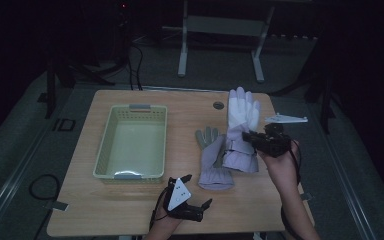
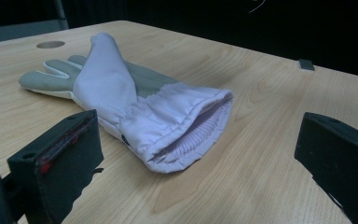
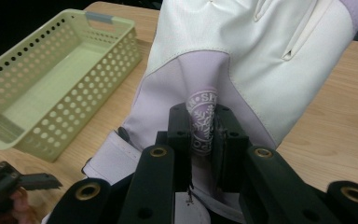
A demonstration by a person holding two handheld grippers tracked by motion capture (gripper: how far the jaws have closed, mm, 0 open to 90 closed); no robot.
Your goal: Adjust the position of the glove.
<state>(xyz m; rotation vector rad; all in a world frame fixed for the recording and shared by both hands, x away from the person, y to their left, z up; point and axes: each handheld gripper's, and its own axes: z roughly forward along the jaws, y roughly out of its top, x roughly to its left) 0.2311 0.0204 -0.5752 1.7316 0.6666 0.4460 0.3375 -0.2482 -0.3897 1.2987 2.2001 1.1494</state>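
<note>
Two lilac and white gloves are on the wooden table (image 1: 130, 220). One glove (image 1: 242, 125) is lifted off the table, fingers pointing away, with my right gripper (image 1: 254, 141) shut on a pinched fold near its wrist (image 3: 204, 122). The other glove (image 1: 214, 157) lies flat, palm side grey, its cuff opening toward my left gripper (image 1: 192, 192). That gripper stands open near the front edge, a little short of the cuff (image 2: 186, 135), jaws wide on either side of it.
A pale green perforated basket (image 1: 111, 131) stands empty on the left half of the table, and its side wall (image 3: 81, 98) is near the held glove. A round grommet hole (image 1: 218, 105) sits at the back edge. Floor and table legs lie beyond.
</note>
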